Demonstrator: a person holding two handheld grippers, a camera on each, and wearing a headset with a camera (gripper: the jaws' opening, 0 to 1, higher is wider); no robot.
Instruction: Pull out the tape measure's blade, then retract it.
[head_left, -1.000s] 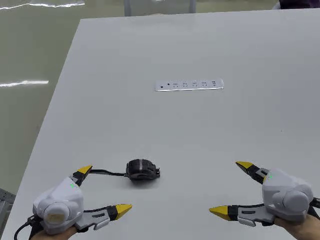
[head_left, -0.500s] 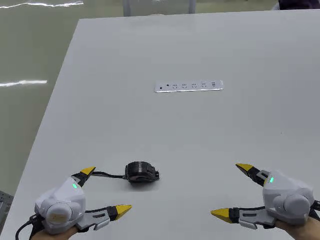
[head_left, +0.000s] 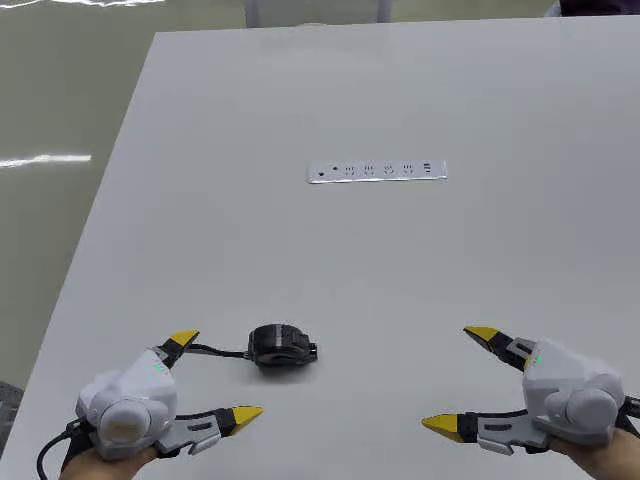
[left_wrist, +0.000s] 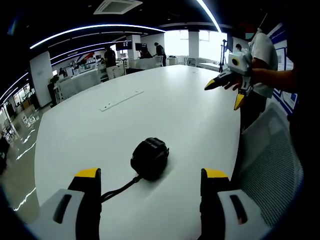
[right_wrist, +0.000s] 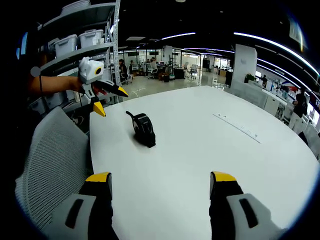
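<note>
A black tape measure (head_left: 281, 345) with a dark wrist strap trailing left lies on the white table (head_left: 400, 260); the left gripper view shows the tape measure (left_wrist: 150, 157) just ahead, and the right gripper view has the tape measure (right_wrist: 142, 129) farther off. No blade is drawn out. My left gripper (head_left: 215, 376) stands open just left of it, near the strap (head_left: 215, 349). My right gripper (head_left: 457, 381) is open at the lower right, well apart. The left gripper (left_wrist: 148, 176) and the right gripper (right_wrist: 160, 180) hold nothing.
A white power strip (head_left: 376, 171) lies flat near the table's middle. The table's left edge (head_left: 95, 230) drops to a glossy floor. A mesh chair (right_wrist: 50, 155) stands by the near edge. Shelves and people show far off.
My left gripper has shifted slightly right and up, toward the strap. The right gripper has barely moved. The tape measure lies where it was.
</note>
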